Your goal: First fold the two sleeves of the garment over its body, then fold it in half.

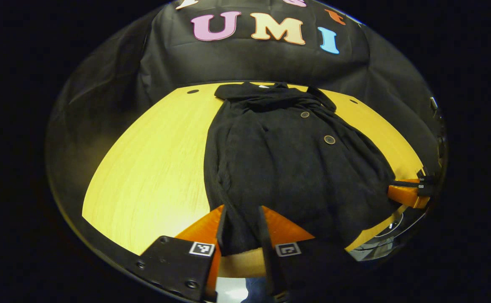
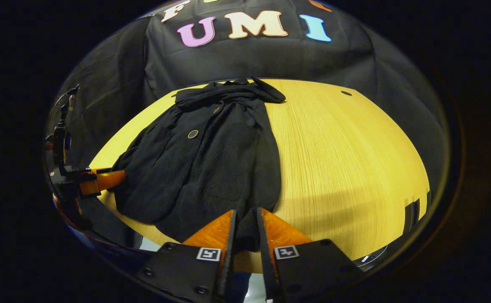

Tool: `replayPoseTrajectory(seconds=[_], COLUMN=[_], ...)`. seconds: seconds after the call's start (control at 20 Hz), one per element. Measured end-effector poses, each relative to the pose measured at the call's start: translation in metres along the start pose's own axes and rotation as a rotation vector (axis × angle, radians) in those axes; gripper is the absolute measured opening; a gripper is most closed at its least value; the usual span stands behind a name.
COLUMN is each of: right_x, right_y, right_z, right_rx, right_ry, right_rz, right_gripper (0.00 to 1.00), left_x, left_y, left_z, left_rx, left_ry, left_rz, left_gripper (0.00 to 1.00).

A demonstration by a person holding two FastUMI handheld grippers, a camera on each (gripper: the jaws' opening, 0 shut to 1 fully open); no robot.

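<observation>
Left gripper view: garment (image 1: 287, 168) lies on the table (image 1: 157, 168), sleeves seemingly folded in. Left gripper (image 1: 240, 229) is narrowly parted, hem cloth between its fingers; actual pinch cannot be confirmed.

Right gripper view: right gripper (image 2: 245, 229) likewise at the near hem. Advise lifting both corners evenly toward the far collar (image 2: 228, 90).

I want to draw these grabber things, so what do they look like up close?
Each gripper is a flat black block with small round screws and two wedge-shaped fingers pointing forward. The left gripper and the right gripper both carry two little white squares with black checker-like patterns, one beside each finger. Seen farther off, each shows a black body behind its fingers.
</observation>
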State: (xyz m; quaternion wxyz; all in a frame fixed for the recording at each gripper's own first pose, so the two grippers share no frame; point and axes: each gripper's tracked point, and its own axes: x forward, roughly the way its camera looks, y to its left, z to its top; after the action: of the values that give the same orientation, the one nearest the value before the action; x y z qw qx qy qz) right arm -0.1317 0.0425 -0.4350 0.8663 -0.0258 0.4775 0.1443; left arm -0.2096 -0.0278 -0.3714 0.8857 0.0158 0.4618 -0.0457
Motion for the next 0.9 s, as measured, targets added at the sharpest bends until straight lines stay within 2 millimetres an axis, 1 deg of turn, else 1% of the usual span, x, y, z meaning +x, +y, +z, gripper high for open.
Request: replayPoseTrajectory(seconds=[0.05,0.1,0.15,0.2,0.35,0.5,0.55,0.65,0.7,0.75,0.8,0.9], right_x=[0.001,-0.001,-0.002,-0.003,-0.010,-0.016,-0.018,-0.024,-0.029,-0.033,-0.037,-0.043], right_y=[0.002,0.005,0.005,0.007,0.014,0.014,0.014,0.016,0.019,0.023,0.026,0.027], right_z=[0.000,-0.002,-0.001,0.000,0.008,0.020,0.024,0.036,0.045,0.057,0.071,0.105], right_rx=[0.004,0.000,0.002,0.002,0.008,0.019,0.025,0.041,0.055,0.070,0.078,0.069], right_ry=[0.003,0.014,0.016,0.017,-0.001,-0.028,-0.037,-0.062,-0.080,-0.104,-0.132,-0.194], right_rz=[0.003,0.003,-0.006,-0.010,-0.002,0.010,0.011,0.012,0.019,0.026,0.034,0.033], right_gripper=[0.22,0.19,0.19,0.09,0.09,0.09,0.09,0.09,0.09,0.09,0.09,0.09], left_x=[0.000,0.001,0.002,0.003,0.003,0.001,0.000,-0.003,-0.005,-0.008,-0.011,-0.016], left_y=[-0.002,-0.001,-0.001,0.000,0.003,0.004,0.006,0.008,0.010,0.010,0.010,0.011], left_z=[0.001,0.001,0.002,0.002,0.004,0.005,0.009,0.017,0.024,0.031,0.041,0.064], left_rx=[-0.006,-0.010,-0.009,-0.006,-0.043,-0.073,-0.076,-0.086,-0.098,-0.107,-0.113,-0.114], left_ry=[0.002,0.012,0.020,0.028,0.046,0.061,0.060,0.051,0.042,0.030,0.012,-0.031], left_rz=[-0.007,-0.007,-0.008,-0.004,-0.009,-0.020,-0.013,-0.009,-0.014,-0.020,-0.019,-0.017], left_gripper=[0.28,0.22,0.17,0.16,0.05,0.02,0.02,0.02,0.04,0.02,0.02,0.02])
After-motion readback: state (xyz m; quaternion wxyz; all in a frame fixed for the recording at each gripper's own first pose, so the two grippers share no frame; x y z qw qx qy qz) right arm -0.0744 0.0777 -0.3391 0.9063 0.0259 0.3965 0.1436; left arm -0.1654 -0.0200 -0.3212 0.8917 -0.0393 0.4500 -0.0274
